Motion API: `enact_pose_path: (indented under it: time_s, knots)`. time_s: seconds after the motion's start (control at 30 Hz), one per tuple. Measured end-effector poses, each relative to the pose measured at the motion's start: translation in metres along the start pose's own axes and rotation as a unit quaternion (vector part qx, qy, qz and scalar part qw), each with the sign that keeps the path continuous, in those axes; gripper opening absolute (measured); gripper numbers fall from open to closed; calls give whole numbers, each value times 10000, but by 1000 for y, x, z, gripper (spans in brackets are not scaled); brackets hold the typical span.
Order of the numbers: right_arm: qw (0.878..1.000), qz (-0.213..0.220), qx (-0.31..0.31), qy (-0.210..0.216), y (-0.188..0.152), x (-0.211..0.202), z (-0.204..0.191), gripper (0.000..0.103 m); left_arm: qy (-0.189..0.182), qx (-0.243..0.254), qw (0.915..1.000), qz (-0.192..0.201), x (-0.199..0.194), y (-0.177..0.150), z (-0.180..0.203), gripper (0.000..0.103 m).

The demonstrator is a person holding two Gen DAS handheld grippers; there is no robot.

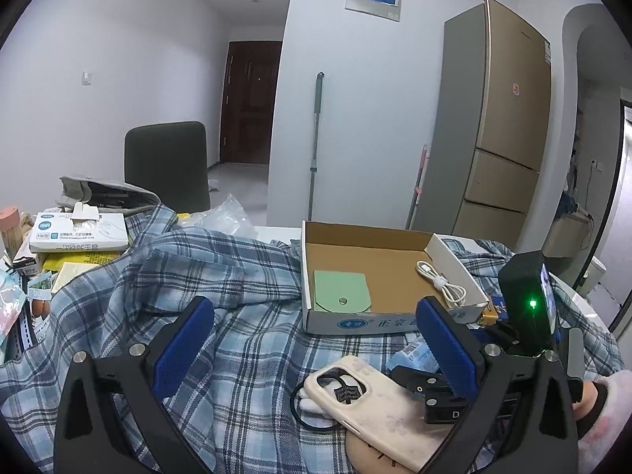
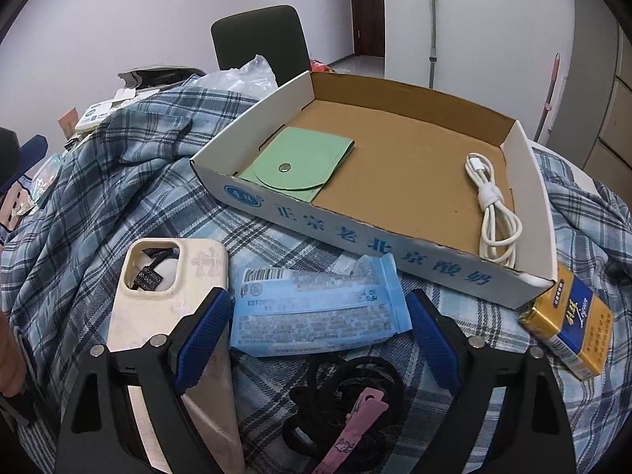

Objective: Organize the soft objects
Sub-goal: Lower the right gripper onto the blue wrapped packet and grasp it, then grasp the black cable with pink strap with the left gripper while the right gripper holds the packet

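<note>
A shallow cardboard box [image 2: 529, 181] [image 1: 304, 260] lies on a blue plaid shirt [image 1: 221, 276] [image 2: 118, 181]. It holds a green snap pouch [image 2: 296, 162] [image 1: 341, 290] and a coiled white cable [image 2: 493, 209] [image 1: 444, 284]. My right gripper [image 2: 320, 335] is open, its blue pads on either side of a light blue tissue pack [image 2: 316, 308]. A cream phone case [image 2: 166, 296] [image 1: 367, 407] lies left of it. Black hair ties [image 2: 347, 399] and a pink clip [image 2: 355, 426] lie below. My left gripper [image 1: 316, 339] is open and empty above the shirt.
A gold and blue cigarette pack [image 2: 568, 324] lies by the box's right corner. Boxes, a tissue box [image 1: 79, 231] and clutter sit at the left. A dark chair [image 1: 166, 162], a fridge [image 1: 501, 126] and a mop handle [image 1: 316, 142] stand behind.
</note>
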State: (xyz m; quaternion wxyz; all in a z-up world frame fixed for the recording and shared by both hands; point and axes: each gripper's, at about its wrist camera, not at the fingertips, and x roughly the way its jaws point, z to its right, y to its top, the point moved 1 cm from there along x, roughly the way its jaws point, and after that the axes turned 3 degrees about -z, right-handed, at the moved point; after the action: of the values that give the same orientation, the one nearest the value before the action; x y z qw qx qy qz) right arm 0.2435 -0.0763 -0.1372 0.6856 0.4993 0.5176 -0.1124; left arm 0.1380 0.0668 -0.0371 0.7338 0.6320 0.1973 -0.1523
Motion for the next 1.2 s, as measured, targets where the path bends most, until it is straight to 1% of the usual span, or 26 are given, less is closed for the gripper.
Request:
enact_pose_path:
  time_s: [0.17, 0.3, 0.43, 0.57, 0.7, 0.77, 0.83, 0.93, 1.07, 1.2]
  knots:
    - [10000, 20, -47, 16, 0, -3, -2, 72, -25, -40, 10000, -81, 0, 0, 0, 103]
    - [9998, 173, -47, 31, 2, -17, 0, 71, -26, -36, 10000, 50, -7, 3, -1, 103]
    - [9992, 394, -43, -44, 4, -38, 0, 71, -94, -25, 9999, 114, -13, 5, 1, 103]
    - [9980, 610, -83, -171, 7, -67, 2, 71, 97, 207, 9992, 323, -21, 6, 9, 103]
    - [9951, 916, -123, -366, 4, -104, 8, 71, -57, 305, 9990, 331, -25, 7, 16, 103]
    - [9934, 1050, -49, -448, -2, -122, 14, 71, -92, 403, 9986, 326, -25, 6, 21, 103]
    - [9916, 1180, 69, -524, -10, -137, 21, 71, -27, 480, 9981, 375, -27, 5, 25, 103]
    - [9886, 1321, 263, -668, -25, -154, 33, 71, -92, 632, 9973, 377, -26, 3, 32, 103]
    - [9842, 1487, 407, -869, -46, -165, 44, 71, -135, 786, 9963, 322, -23, -1, 38, 103]
    - [9813, 1549, 579, -985, -58, -163, 56, 71, -226, 888, 9957, 152, -18, -2, 42, 103]
